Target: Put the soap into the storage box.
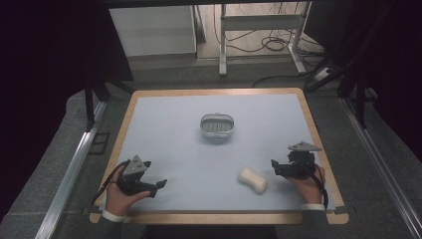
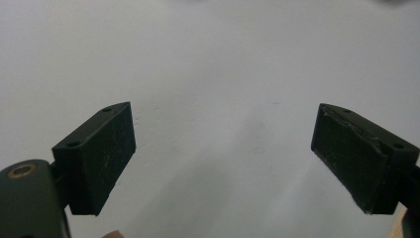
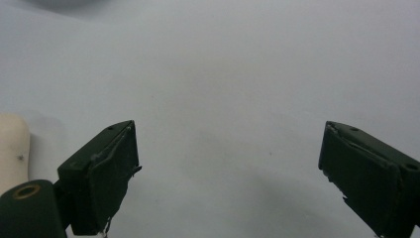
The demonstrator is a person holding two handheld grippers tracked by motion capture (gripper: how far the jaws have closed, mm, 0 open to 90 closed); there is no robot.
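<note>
We hold both grippers low at the near edge of the table (image 1: 149,102), fingers spread wide and empty. The soap bar (image 1: 253,180) lies just left of our right gripper (image 1: 276,168), well short of the soap dish (image 1: 217,125). Our left gripper (image 1: 158,185) sits far off. The rounded, slick-looking bar could squirt sideways if our fingers close off-centre.

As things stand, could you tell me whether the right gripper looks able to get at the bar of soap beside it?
Probably yes. The right gripper is open and empty, and the bar of soap lies close beside it on the bare mat, with nothing between them. The soap dish sits farther back, clear of the way.
</note>
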